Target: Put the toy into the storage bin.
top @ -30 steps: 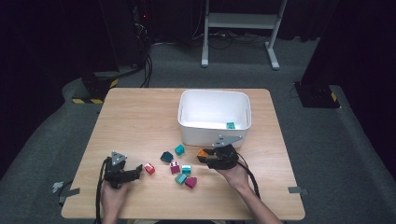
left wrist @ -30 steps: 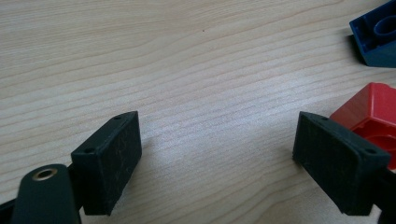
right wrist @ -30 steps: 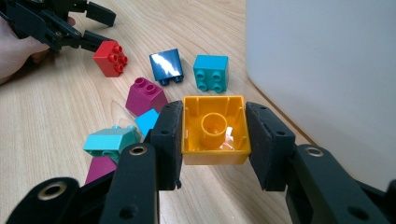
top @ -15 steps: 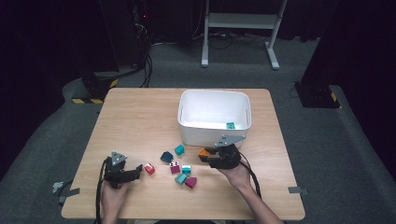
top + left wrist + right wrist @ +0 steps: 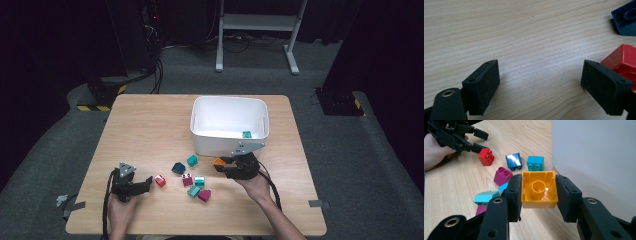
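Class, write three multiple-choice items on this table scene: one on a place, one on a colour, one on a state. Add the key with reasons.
1. Where does the teal brick lie?
A in the tub
B on the floor
C in the left tongs

2. What colour is the brick in the right tongs?
A red
B orange
C blue

3. How do the left tongs stand?
A shut on a brick
B open, holding nothing
C inside the tub

Key: A, it rests on the tub's floor; B, orange shows between the pads; B, bare table lies between the pads.
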Available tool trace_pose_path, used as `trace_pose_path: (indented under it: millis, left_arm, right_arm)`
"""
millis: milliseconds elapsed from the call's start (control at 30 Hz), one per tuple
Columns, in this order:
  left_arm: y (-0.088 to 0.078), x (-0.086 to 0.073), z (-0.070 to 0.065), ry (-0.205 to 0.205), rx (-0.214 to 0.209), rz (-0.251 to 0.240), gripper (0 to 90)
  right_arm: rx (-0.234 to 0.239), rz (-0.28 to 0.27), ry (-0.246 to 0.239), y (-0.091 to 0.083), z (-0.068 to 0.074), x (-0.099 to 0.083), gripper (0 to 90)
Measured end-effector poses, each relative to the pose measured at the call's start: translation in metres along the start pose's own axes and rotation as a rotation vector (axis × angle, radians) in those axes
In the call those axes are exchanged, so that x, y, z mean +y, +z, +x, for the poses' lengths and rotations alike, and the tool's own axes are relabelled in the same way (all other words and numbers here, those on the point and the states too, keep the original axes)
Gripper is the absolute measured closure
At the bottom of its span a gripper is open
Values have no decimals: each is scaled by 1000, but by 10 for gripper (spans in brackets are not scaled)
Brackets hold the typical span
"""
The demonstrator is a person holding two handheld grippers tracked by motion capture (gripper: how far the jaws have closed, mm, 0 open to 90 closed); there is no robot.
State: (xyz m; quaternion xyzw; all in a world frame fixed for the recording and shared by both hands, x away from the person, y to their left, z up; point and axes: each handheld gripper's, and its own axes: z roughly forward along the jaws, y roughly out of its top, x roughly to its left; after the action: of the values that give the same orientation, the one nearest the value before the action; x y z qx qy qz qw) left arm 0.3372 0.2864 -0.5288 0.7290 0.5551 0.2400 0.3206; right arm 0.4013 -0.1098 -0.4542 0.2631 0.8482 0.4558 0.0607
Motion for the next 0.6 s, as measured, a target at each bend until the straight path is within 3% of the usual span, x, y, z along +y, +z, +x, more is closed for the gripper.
trace_pose_path:
  millis: [600]
  left_arm:
    - [0,0,0,0,0,0,155]
  right_arm:
    - [-10,1,-14,-13,-1,9,587]
